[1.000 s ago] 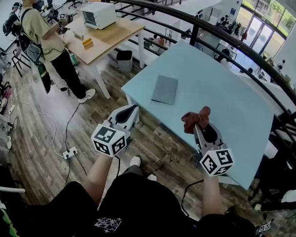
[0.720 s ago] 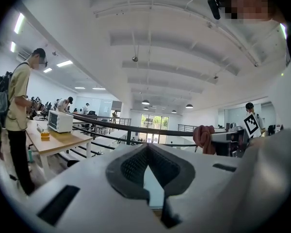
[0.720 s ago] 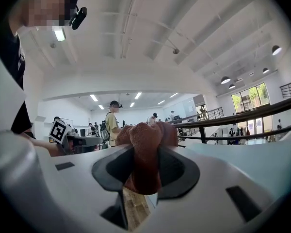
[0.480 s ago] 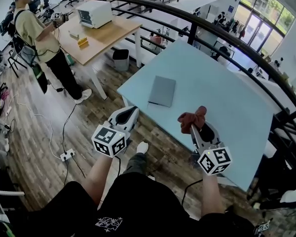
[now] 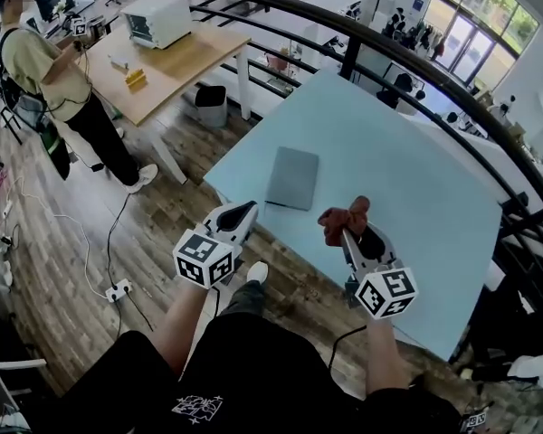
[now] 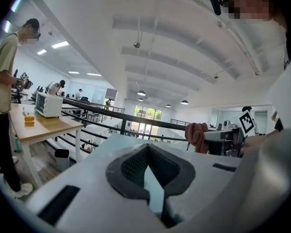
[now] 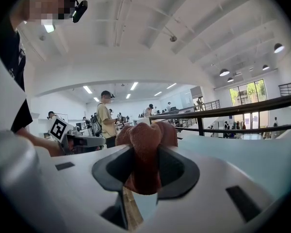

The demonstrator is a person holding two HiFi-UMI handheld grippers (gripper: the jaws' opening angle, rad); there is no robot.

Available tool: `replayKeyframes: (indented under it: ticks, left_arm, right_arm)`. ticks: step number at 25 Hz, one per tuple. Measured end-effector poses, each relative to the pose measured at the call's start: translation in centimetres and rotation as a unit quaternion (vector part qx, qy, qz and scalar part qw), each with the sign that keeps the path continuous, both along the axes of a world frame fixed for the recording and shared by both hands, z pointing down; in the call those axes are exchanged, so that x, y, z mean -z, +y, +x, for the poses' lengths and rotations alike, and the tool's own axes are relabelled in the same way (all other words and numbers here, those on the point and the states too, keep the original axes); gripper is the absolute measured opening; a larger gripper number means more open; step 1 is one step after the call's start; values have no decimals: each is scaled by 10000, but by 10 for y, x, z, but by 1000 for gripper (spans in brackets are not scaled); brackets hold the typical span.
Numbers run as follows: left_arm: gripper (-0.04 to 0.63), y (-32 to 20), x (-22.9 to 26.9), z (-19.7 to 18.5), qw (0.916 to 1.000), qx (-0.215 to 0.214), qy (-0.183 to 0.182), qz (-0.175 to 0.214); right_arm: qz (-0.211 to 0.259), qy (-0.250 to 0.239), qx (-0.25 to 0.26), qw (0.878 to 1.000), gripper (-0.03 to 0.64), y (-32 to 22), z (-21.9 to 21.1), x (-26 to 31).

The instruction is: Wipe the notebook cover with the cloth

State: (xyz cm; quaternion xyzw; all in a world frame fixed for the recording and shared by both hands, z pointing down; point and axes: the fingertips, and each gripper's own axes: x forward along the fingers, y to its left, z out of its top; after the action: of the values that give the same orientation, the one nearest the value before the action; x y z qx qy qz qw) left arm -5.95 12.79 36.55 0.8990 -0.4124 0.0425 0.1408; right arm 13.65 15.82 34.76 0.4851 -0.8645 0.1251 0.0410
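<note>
Head view: black railing (image 5: 352, 48) beyond notebook (image 5: 292, 177), cloth (image 5: 341, 221)

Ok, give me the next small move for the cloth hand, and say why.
Probably carry the right gripper forward and left, then lower it onto the notebook. Its jaws are shut on the cloth, held up near the near edge of the table, while the notebook lies closed ahead, untouched.

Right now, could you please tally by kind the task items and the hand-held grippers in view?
Flat grey notebook: 1
Crumpled reddish-brown cloth: 1
White two-jaw grippers, the left gripper and the right gripper: 2
Total: 4
</note>
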Motion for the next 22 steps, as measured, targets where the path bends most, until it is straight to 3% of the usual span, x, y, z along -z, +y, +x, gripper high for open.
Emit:
replayKeyframes:
  ticks: [6, 11, 22]
  left_arm:
    - [8, -52, -17, -8, 9997, -78, 70, -232]
    - [8, -88, -45, -7, 9984, -281, -239, -438]
    - [8, -175, -90, -12, 9923, -602, -204, -1059]
  right_arm:
    - [-182, 200, 7, 9996, 132, -56, -16, -13]
    - [-413, 325, -108, 9986, 132, -96, -21, -31]
    - [-959, 639, -117, 9933, 132, -194, -49, -67]
